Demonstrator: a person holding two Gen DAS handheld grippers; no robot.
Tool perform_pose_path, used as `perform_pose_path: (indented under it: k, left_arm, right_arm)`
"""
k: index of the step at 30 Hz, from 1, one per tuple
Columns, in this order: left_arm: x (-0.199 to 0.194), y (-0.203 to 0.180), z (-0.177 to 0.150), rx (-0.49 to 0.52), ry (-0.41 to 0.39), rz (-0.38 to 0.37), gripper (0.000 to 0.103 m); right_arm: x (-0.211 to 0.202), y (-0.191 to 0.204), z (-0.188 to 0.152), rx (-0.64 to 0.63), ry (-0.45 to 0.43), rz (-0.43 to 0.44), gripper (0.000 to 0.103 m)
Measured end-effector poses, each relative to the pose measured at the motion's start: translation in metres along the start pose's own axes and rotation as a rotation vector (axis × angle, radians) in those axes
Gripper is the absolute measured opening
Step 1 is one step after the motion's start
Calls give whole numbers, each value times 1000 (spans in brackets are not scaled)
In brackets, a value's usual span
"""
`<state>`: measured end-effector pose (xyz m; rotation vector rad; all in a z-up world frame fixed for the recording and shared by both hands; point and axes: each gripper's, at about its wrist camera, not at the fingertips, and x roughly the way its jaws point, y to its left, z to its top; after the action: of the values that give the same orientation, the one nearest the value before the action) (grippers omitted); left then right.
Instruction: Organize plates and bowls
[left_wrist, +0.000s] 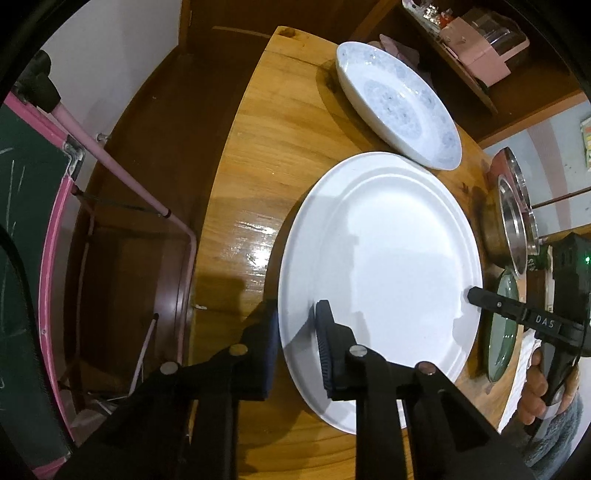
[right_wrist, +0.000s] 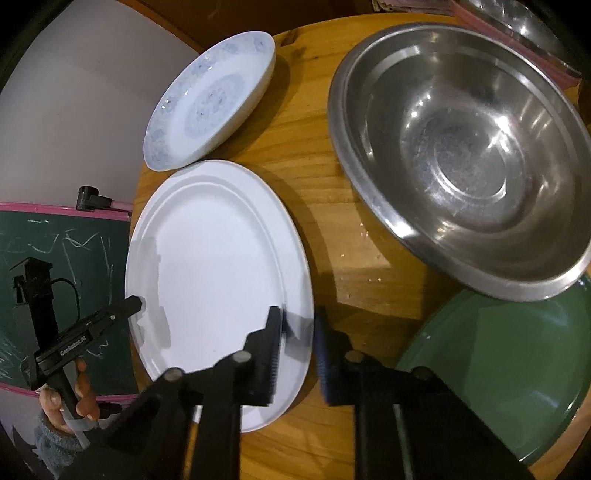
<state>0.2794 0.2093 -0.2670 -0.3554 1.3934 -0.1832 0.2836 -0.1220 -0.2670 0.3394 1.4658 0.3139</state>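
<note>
Left wrist view: the left claw (left_wrist: 295, 347) pinches the white plate's (left_wrist: 388, 258) rim at 7 o'clock, while the right claw (right_wrist: 299, 347) pinches its opposite rim.

On the desk (right_wrist: 317, 192), the plate (right_wrist: 218, 280) lay before the patterned dish (right_wrist: 210, 103), left of the steel bowl (right_wrist: 458, 155).

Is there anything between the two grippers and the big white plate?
Nothing visible. The left gripper straddles one edge of the white plate and the right gripper the opposite edge, each with one finger above the rim and one outside it. The patterned dish, steel bowl and green plate lie beside it.
</note>
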Motion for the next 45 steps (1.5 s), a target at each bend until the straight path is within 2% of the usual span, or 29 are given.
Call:
perform_pose_path:
  k: [5,13,19,26,32,37,42,45]
  left_arm:
    - [-9,-11,-2,30,-13,29,17]
    - [-49,-33,-19,50,-61,6,16]
    - [-80,-42,-53,49,-79,-24,16]
    - [-97,-51,-116,72,-67,-1,17]
    - [-94,-51,-162,83,-61,11,18]
    - [-74,-49,-193,68,-36,27,18]
    - [-56,-40,-209,27,-13,19,18]
    - [-49,-40,-213,33,-24,65,19]
  right_arm:
    - [-2,2,-3,0,3,-18,16]
    - [-31,5,-19,18,-11,-32,17]
    - [-71,14,-49,-5,-40,-41,17]
    - [-102,18,-104,-31,-61,-73,17]
    - [-99,14,-157,-32,-53,-94,17]
    - [-88,5,-192,-36,-42,-134,17]
    - [-72,-3,-208,-35,-26,-154,17]
    - [-61,-6,-211,-14,-13,-146,17]
